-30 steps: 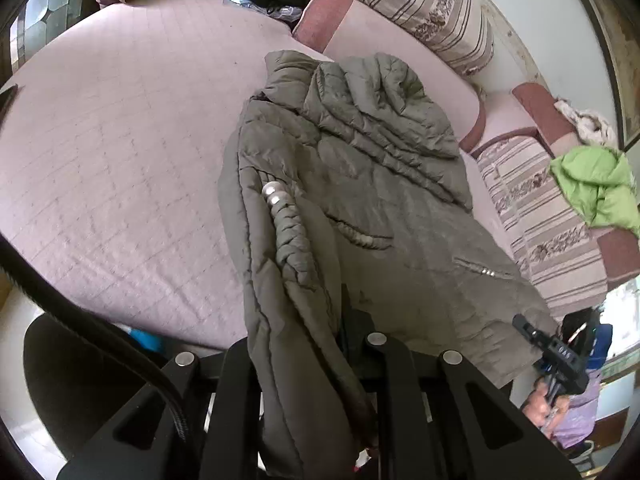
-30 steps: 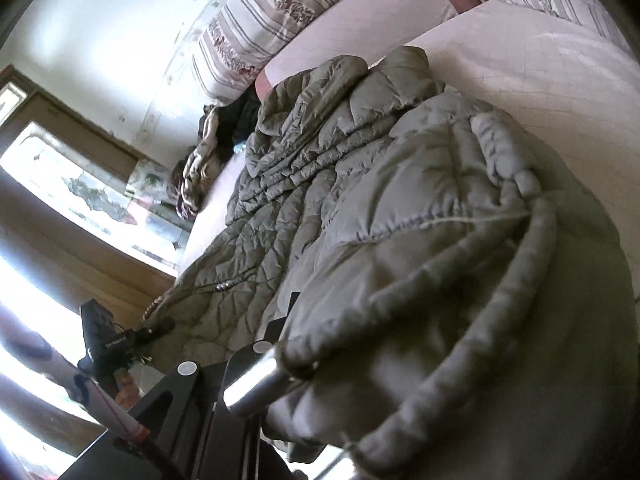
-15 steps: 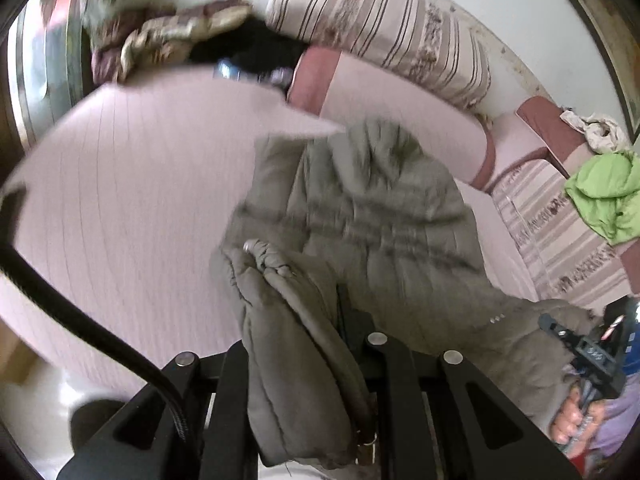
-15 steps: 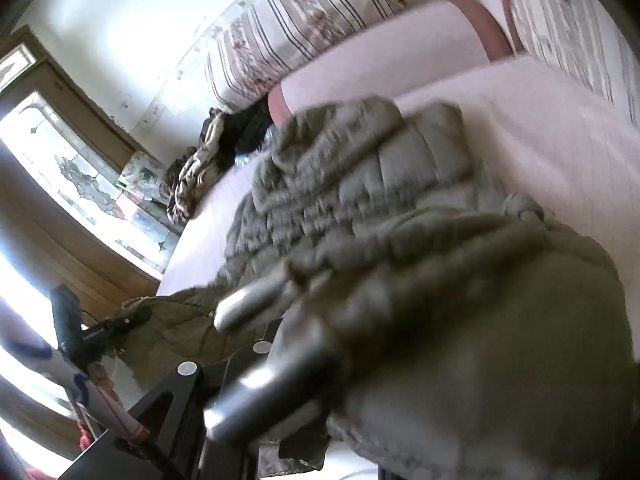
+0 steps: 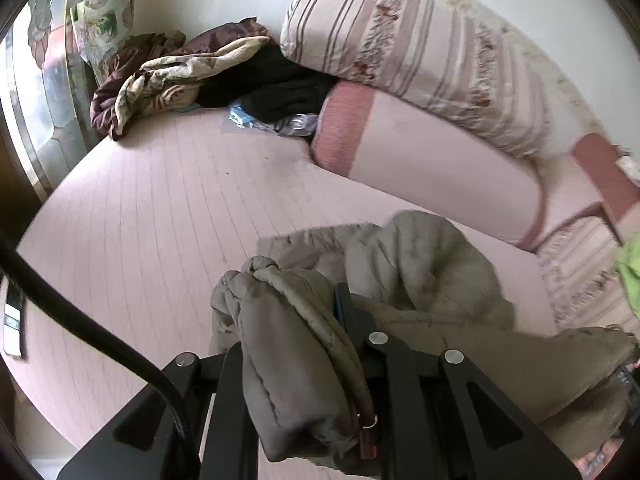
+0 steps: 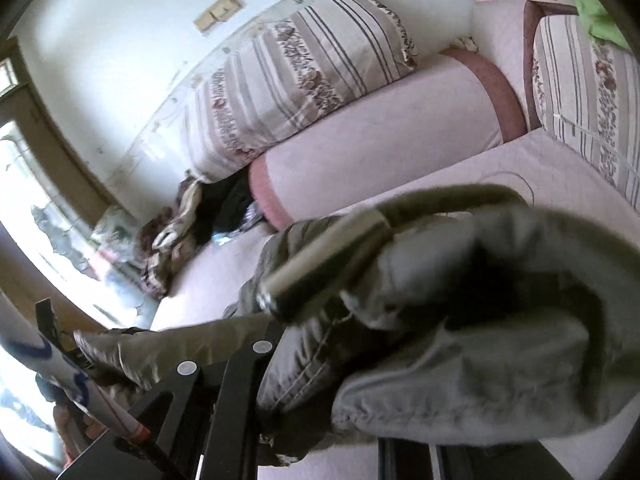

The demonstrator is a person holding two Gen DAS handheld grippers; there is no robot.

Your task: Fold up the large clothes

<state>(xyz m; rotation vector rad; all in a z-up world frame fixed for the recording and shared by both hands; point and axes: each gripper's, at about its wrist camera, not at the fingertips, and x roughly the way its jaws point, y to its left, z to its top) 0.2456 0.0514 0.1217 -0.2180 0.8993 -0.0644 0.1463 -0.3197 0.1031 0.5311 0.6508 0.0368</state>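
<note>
An olive-grey padded jacket (image 5: 420,276) lies on the pink quilted bed (image 5: 160,208), its hood toward the pillows. My left gripper (image 5: 288,328) is shut on a bunched edge of the jacket, which hangs thick between the black fingers (image 5: 348,312). In the right wrist view the jacket (image 6: 460,320) fills the foreground, raised off the bed, with a shiny metal cord end (image 6: 320,260) swinging in front. My right gripper (image 6: 340,364) is shut on that bunch; only one of its fingers (image 6: 244,364) shows, the other is hidden under cloth.
Striped pillows (image 5: 420,48) and a pink bolster (image 5: 420,152) line the far side of the bed. A heap of dark and patterned clothes (image 5: 168,76) lies at the far left corner. A green garment (image 5: 628,276) sits at the right. A person's patterned sleeve (image 6: 60,360) shows lower left.
Both grippers have risen and travelled toward the pillows, carrying the jacket's edge over its body. The jacket, spread long before, is now doubled up near the hood.
</note>
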